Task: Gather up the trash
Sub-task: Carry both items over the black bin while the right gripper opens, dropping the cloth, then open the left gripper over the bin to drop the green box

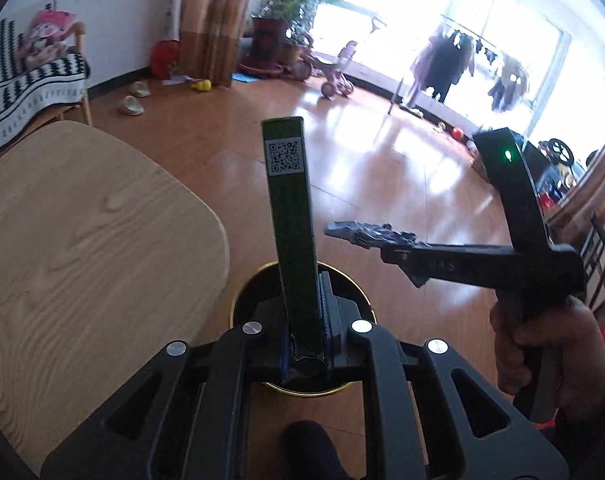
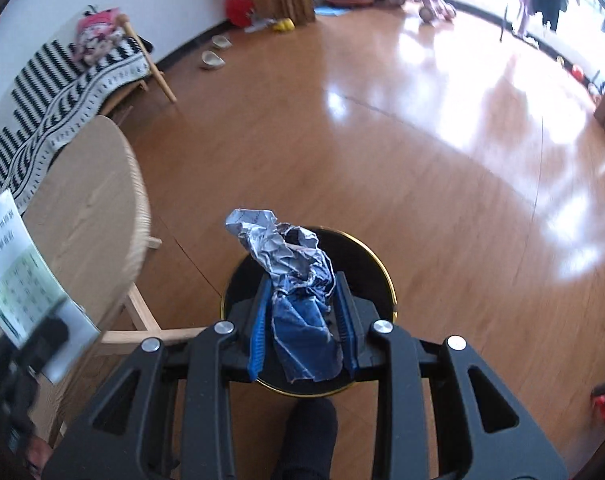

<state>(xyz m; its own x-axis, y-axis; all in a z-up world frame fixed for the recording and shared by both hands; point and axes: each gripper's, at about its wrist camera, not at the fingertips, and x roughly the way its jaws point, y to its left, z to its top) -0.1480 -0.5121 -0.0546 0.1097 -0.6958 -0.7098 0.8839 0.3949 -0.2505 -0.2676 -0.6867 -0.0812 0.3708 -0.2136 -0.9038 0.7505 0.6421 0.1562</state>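
Left gripper (image 1: 307,322) clamped on the bottom edge of a flat green box (image 1: 292,216), which stands upright ahead of the pads, directly over the black bin (image 1: 238,304). Box looks stiff, light, smooth-sided (could slip if the grip eases). Right gripper (image 2: 305,320) closed on a crumpled wrapper (image 2: 294,280), also above the bin (image 2: 374,268); soft, near weightless, springy, held at its bulk with a loose tail ahead. Bin interior mostly hidden behind both grippers; contents unknown. Box print beyond its QR label unreadable. Wooden table (image 1: 82,240) left of both.
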